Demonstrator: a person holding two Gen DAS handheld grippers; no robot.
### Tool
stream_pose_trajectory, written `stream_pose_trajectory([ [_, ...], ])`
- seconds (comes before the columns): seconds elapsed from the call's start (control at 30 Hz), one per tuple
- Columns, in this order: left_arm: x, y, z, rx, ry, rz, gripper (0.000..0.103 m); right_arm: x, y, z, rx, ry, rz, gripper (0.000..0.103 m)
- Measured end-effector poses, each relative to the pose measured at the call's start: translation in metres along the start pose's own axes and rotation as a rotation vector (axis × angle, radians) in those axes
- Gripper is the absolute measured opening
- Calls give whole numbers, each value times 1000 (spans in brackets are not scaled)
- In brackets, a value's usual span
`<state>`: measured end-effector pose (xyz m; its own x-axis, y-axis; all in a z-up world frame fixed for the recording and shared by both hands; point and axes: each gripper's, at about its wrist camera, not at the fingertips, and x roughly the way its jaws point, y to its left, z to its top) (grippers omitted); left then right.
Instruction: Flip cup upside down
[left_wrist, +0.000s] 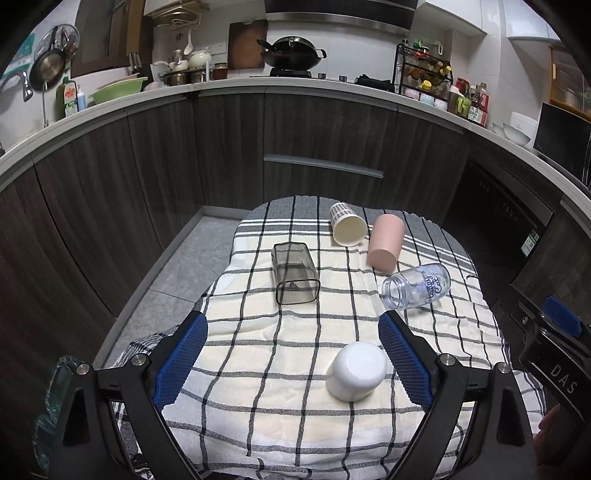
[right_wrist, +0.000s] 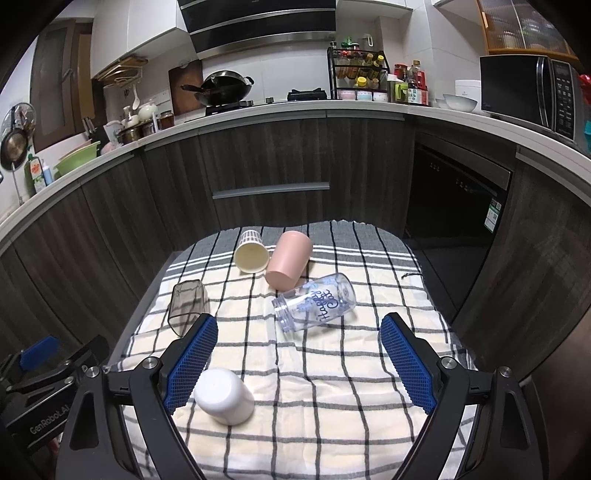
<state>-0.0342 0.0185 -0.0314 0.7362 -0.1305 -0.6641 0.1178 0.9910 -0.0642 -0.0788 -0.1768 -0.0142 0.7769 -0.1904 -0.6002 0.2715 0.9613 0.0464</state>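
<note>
Five drinking vessels lie on one checked cloth (left_wrist: 280, 354) that covers the table. One white cup (left_wrist: 356, 371) sits low and right of centre in the left wrist view, and low and left of centre in the right wrist view (right_wrist: 224, 396). It stands mouth down with its closed base up, its long axis near vertical with a slight lean. The other four lie on their sides. One smoky square tumbler (left_wrist: 293, 273) lies at mid-frame with its open mouth toward the camera. One ribbed cream cup (left_wrist: 347, 224) lies above and to the right, mouth toward the camera. One pink cup (left_wrist: 385, 243) lies just beside the cream cup, closed base toward the camera. One clear printed jar (left_wrist: 415, 286) lies right of centre, its mouth toward the lower left.

Two grippers are in view. The left gripper (left_wrist: 293, 363) is spread wide and holds nothing; the white cup stands between its fingers, just inside the right blue pad (left_wrist: 404, 360), and contact cannot be told. The right gripper (right_wrist: 299, 363) is likewise spread wide and grips nothing; the white cup sits just beside its left blue pad (right_wrist: 192, 360).

One kitchen counter (left_wrist: 236, 83) runs across the upper frame, above dark wood cabinets (left_wrist: 229, 147).
</note>
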Motion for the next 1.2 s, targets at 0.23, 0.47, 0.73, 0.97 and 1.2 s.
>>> stream_pose_trajectory([
  [0.23,-2,0,1,3,-4,3,95,0,0,0,-1,-1,0,90],
  [0.47,-8,-2,3,19,-32,15,95,-4,1,1,0,-10,3,90],
  [0.73,-10,-3,3,18,-41,24,95,-5,2,1,0,-15,5,90],
  [0.97,-11,-3,5,22,-52,27,95,-6,2,2,-2,-17,6,90],
  [1.2,-12,-3,5,21,-53,27,96,-7,2,1,-3,-18,6,90],
])
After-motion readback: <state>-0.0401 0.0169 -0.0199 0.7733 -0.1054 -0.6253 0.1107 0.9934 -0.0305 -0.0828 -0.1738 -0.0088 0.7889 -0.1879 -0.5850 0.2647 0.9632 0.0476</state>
